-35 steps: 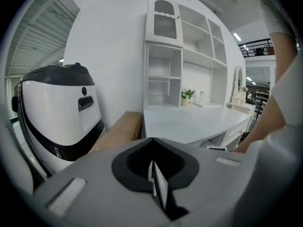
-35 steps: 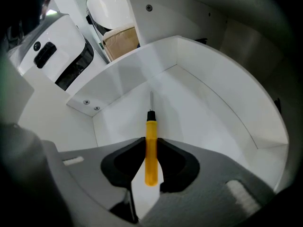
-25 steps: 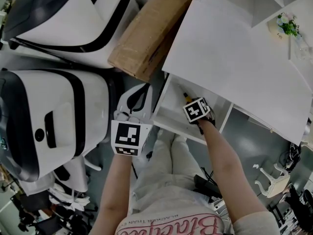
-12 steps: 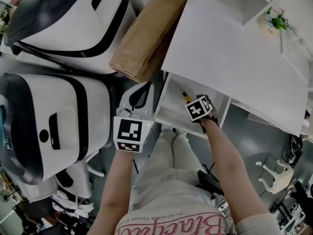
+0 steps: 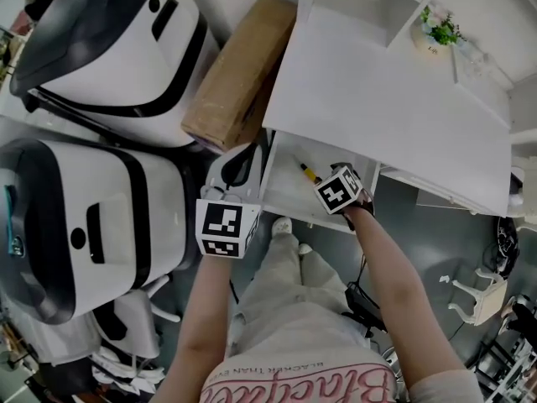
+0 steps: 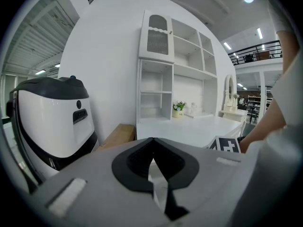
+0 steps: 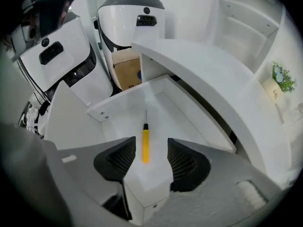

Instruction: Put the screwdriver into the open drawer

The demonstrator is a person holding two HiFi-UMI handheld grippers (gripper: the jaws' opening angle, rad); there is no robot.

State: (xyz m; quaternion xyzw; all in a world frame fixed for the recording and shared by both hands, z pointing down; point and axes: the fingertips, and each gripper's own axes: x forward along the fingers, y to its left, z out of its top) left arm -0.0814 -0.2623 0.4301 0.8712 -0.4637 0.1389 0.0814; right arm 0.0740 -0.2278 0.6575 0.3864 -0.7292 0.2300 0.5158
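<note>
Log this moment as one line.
screwdriver: lying in drawer | right gripper: open, above it, empty | left gripper: shut, empty

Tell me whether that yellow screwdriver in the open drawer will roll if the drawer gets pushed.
Probably a little: the screwdriver has a slim, round-looking yellow handle and lies loose on the smooth white floor of the drawer, so a jolt may roll it sideways. It looks stiff and light. The walls should contain it.
</note>
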